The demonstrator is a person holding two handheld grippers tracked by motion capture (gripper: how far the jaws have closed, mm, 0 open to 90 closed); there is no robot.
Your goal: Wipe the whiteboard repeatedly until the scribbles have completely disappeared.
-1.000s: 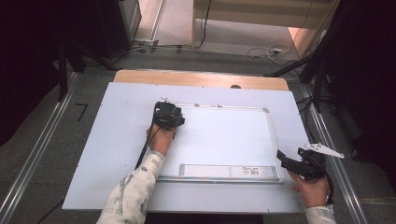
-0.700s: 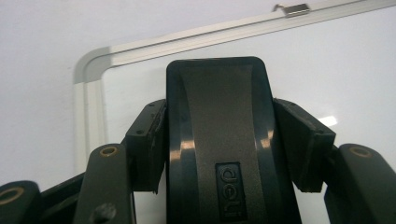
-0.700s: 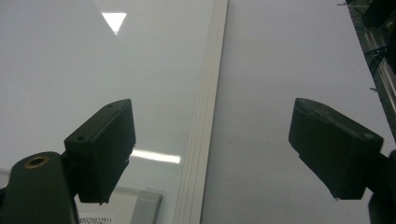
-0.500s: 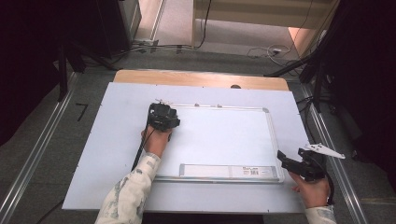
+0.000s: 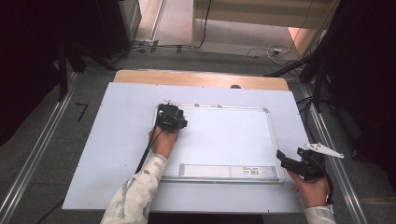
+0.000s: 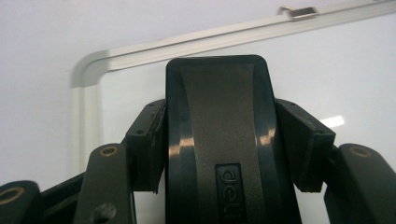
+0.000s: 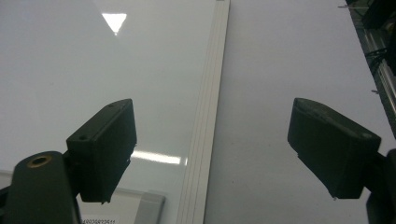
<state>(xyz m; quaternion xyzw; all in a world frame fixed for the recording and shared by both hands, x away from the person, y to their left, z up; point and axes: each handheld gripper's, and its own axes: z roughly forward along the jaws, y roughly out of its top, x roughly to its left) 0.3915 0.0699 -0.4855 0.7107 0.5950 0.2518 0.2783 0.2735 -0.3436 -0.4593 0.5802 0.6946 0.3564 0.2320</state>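
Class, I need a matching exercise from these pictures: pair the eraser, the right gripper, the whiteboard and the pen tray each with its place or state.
Things:
1. eraser
2. right gripper
3. whiteboard
4. pen tray

Places or states:
A. lies flat on the table
B. jaws open with nothing between them
C. clamped between the left gripper jaws
D. runs along the board's near edge

Pairs: 1-C, 2-B, 3-A, 4-D

In my left gripper view the eraser (image 6: 217, 140) is cut off by the bottom edge, so its logo is only half readable. It hides the whiteboard (image 6: 355, 70) behind it. From above, the label (image 5: 251, 171) print is too small to read.
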